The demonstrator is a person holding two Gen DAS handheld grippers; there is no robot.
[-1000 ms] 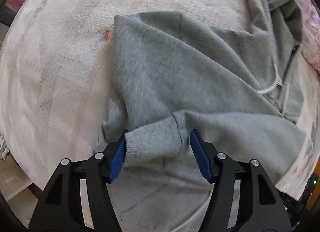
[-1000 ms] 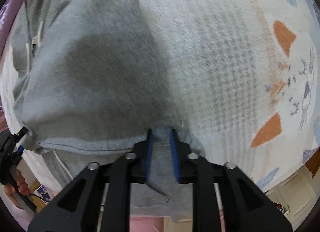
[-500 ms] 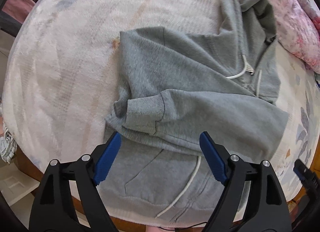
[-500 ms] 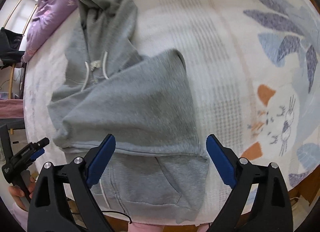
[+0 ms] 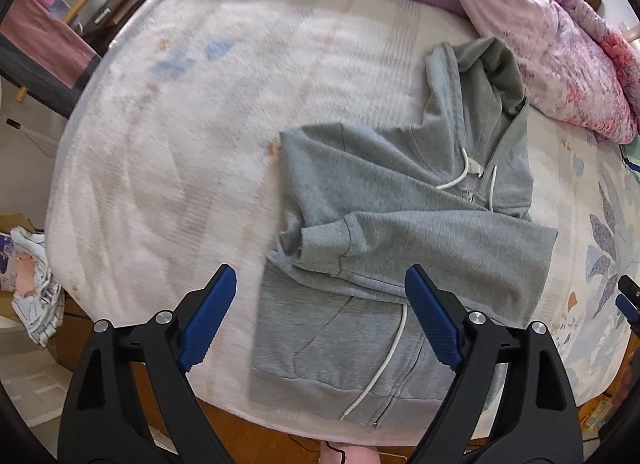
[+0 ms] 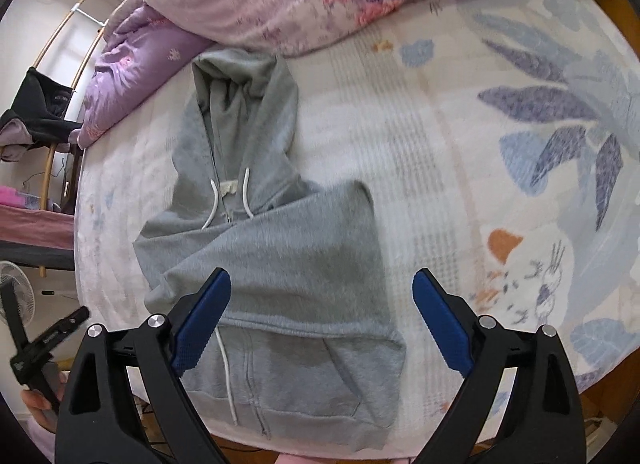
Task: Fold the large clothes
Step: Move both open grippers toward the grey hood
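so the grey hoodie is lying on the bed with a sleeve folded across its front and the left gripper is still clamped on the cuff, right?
Not quite. The left gripper is open and holds nothing; the left wrist view shows its jaws spread wide, clear of the cuff. The rest holds: the grey hoodie lies on the bed with a sleeve folded across its front.

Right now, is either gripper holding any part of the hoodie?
Nothing is held. The left gripper and right gripper both have open jaws, above the grey hoodie, which lies on the bed with its sleeves folded across.
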